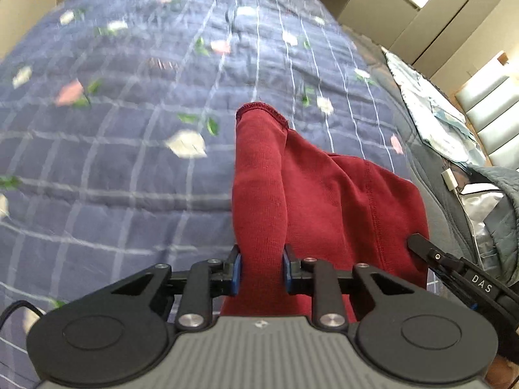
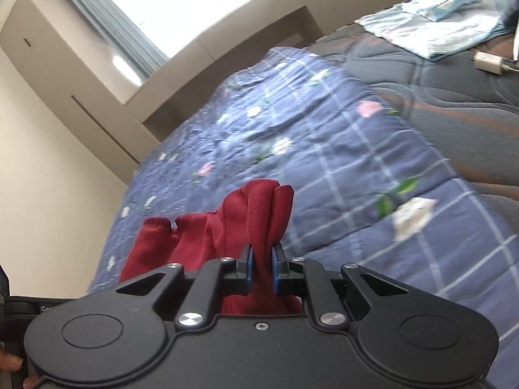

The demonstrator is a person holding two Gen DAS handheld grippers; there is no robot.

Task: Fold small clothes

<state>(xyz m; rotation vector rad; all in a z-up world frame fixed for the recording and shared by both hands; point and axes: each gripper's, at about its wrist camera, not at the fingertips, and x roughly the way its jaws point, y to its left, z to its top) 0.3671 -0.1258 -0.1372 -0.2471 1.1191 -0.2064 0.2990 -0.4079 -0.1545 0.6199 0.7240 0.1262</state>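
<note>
Left wrist view, read from left to right: one navy quilted bedspread with a pale grid and pink and white flowers [image 1: 113,162] fills the left and centre of the frame. One dark red knitted garment [image 1: 324,201] hangs over it at centre right, a stitched hem at its far end and one seam running down its right part. The left gripper [image 1: 262,272] has its two blue pads [image 1: 237,274] pressed against a gathered fold of this garment, one on each side; it is clamped on the cloth. At the lower right the tip of the right gripper [image 1: 421,246] meets the garment's right edge. Further right lie one pale blue and white folded cloth [image 1: 431,120], one small white plug [image 1: 449,178] and one grey quilted item [image 1: 499,201], whose nature I cannot tell.

Right wrist view, left to right: a hand's fingertips [image 2: 13,366] show at the lower left edge. One cream wall with built-in cupboards [image 2: 65,97] stands behind, one bright window [image 2: 194,0] above it. The same red garment [image 2: 227,227] is bunched at centre, raised off the bedspread [image 2: 324,162]. The right gripper [image 2: 262,270] pinches a narrow fold of it between two blue pads [image 2: 249,269], nearly closed. At the upper right, on one dark quilted cover [image 2: 454,97], lie the pale folded cloth [image 2: 438,29] and the white plug [image 2: 488,61].

Count: two grippers, one garment, both holding it.
</note>
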